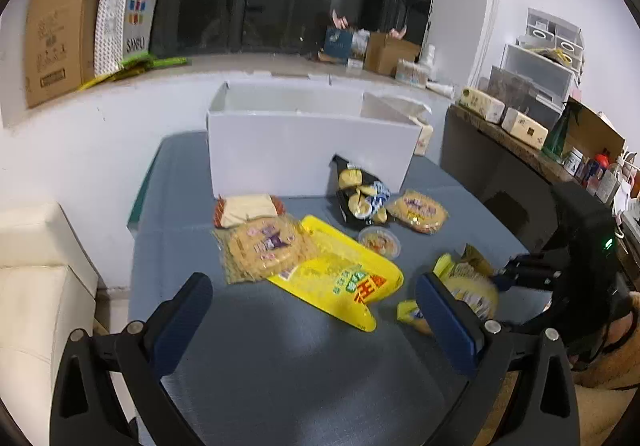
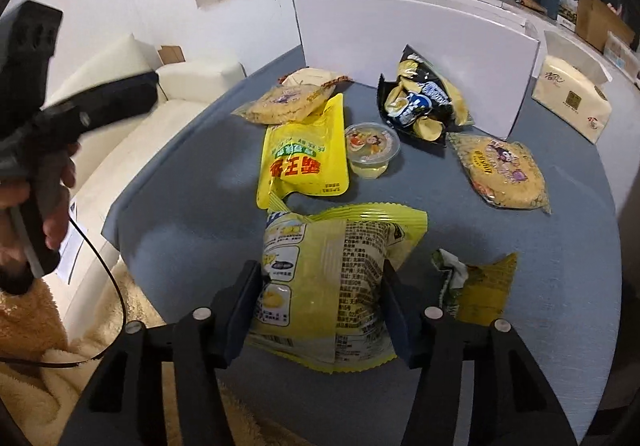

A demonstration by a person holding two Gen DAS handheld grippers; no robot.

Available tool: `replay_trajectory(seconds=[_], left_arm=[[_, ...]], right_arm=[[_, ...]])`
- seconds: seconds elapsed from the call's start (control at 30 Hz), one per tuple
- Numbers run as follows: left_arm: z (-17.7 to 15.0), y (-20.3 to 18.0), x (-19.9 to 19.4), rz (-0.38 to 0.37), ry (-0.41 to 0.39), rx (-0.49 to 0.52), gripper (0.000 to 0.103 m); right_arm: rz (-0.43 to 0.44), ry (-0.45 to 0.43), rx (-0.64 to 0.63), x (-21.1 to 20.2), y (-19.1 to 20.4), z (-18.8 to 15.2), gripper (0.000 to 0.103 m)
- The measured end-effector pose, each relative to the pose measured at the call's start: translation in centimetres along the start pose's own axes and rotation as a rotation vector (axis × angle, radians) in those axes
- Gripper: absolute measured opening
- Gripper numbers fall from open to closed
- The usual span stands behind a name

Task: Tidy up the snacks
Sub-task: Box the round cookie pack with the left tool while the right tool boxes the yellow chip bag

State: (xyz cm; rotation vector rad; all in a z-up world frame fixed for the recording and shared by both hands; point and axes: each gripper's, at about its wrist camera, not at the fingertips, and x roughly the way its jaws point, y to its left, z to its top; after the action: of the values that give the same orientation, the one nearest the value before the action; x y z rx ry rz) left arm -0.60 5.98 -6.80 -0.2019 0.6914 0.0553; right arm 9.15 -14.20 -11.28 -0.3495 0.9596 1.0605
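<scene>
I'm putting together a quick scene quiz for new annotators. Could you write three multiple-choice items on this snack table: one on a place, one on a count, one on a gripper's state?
1. Where does the small jelly cup sit?
A. Inside the white box
B. On the grey table, between the flat yellow pouch and the black snack bag
C. On the sofa

2. How many clear-wrapped round noodle cakes lie on the table?
A. Two
B. Four
C. None

3. What is the right gripper doing?
A. Hanging open over bare table
B. Gripping the tissue box
C. Its fingers on either side of the yellow-green chip bag

Answers:
1 B: the cup stands on the table beside the flat yellow pouch and the black snack bag.
2 A: one noodle cake by the pouch, another noodle cake at the right.
3 C: both fingers press the sides of the yellow-green chip bag.
</scene>
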Motion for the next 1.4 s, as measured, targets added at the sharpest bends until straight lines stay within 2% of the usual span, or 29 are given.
replay_trajectory(seconds=[0.1, 0.3, 0.4, 0.5, 0.57, 0.63, 0.67, 0.7, 0.8, 0.93, 1.07, 1.23, 1.4], left_arm=[[0.2, 0.3, 1.9, 0.018, 0.049, -0.020, 0.103], [2.3, 1.7, 7.6, 0.094, 0.158, -0.093, 0.103], [3.4, 2.2, 10.8, 0.134, 0.208, -0.117, 0.103], [3.8, 2.6, 13.5, 0.216, 0.259, -0.132, 0.103], [3.8, 2.9, 14.7, 0.231, 0.283, -0.146, 0.103], [3.5, 2.9, 15.5, 0.228, 0.303, -0.147, 0.097], [3.3, 2.8, 15.7, 0.208, 0.304, -0.136, 0.084], [3.2, 2.8, 15.6, 0.206, 0.294, -0.133, 0.076], [2.8, 3.4, 14.2, 0.152, 0.258, -0.169, 0.075], [2.0, 3.6, 11.2, 0.124, 0.187, -0.159, 0.075], [2.3, 3.5, 6.5, 0.051, 0.081, -0.180, 0.075], [6.2, 2.8, 3.2, 0.025, -0.043, -0.127, 0.075], [12.8, 2.2, 3.5, 0.005, -0.130, -0.053, 0.075]], right_arm=[[0.036, -0.058, 0.051, -1.9, -1.1, 0.4, 0.061], [0.017, -0.156, 0.121, -4.8, -2.4, 0.9, 0.061], [0.002, -0.180, 0.122, -5.8, -2.5, 0.7, 0.061], [-0.001, -0.190, 0.133, -6.2, -2.7, 0.3, 0.061], [0.000, -0.191, 0.150, -6.3, -3.1, 0.0, 0.061], [0.002, -0.187, 0.160, -6.3, -3.4, -0.4, 0.061], [0.004, -0.187, 0.166, -6.2, -3.6, -0.5, 0.061], [0.004, -0.187, 0.169, -6.2, -3.7, -0.7, 0.061], [0.005, -0.192, 0.179, -6.3, -4.0, -0.8, 0.061], [0.003, -0.208, 0.189, -6.5, -4.3, -0.8, 0.061], [0.009, -0.240, 0.195, -7.0, -4.5, -0.2, 0.061], [0.002, -0.291, 0.179, -7.5, -5.4, 3.3, 0.061], [-0.012, -0.376, 0.200, -8.0, -7.9, 10.2, 0.061]])
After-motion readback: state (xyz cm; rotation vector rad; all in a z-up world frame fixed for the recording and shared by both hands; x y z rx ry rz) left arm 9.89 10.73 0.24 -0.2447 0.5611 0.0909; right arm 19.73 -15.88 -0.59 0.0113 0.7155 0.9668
